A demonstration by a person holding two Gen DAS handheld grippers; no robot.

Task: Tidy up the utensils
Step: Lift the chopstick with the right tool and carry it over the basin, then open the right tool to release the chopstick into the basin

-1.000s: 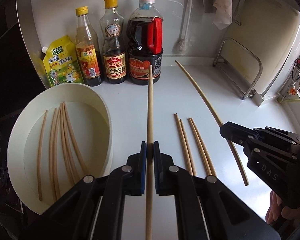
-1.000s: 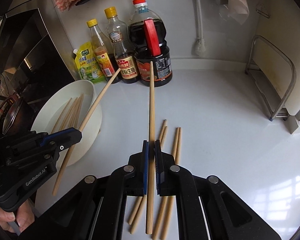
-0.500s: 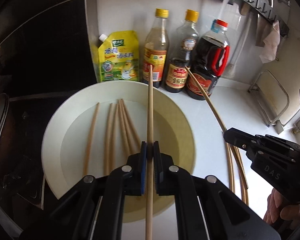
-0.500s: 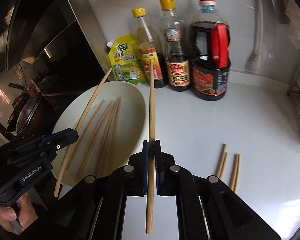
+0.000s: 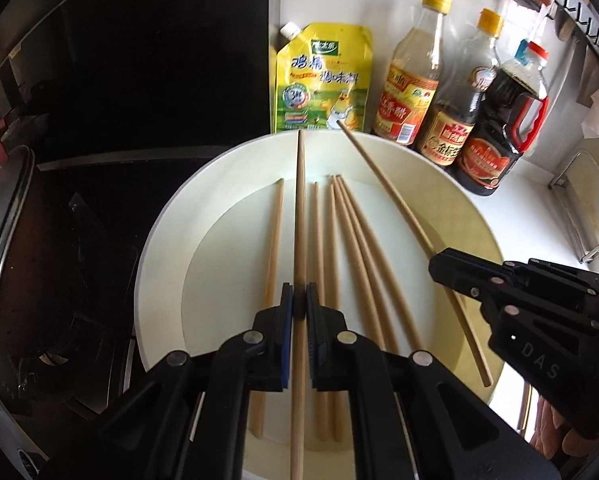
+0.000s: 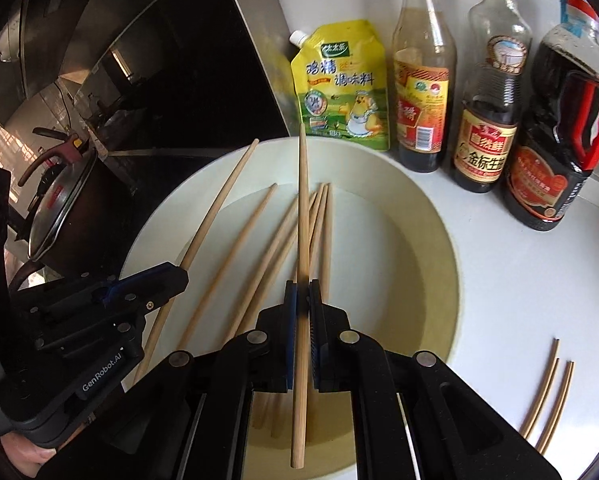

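Observation:
A white bowl [image 5: 159,248] holds several wooden chopsticks [image 5: 355,248]; it also shows in the right wrist view [image 6: 439,240]. My left gripper [image 5: 299,300] is shut on one chopstick [image 5: 299,208], held over the bowl and pointing at the far rim. My right gripper [image 6: 302,298] is shut on another chopstick [image 6: 304,208], also over the bowl. The right gripper shows in the left wrist view [image 5: 443,266], the left gripper in the right wrist view [image 6: 175,278]. Loose chopsticks [image 6: 547,392] lie on the white counter to the right.
A yellow seasoning pouch [image 5: 323,80] and three sauce bottles [image 5: 407,80] stand behind the bowl against the wall. A pot [image 6: 63,208] sits on the dark stove to the left. A metal rack [image 5: 579,208] stands at the far right.
Both grippers, each with its chopstick, have moved left from over the counter to over the bowl. The loose chopsticks now lie off to the right.

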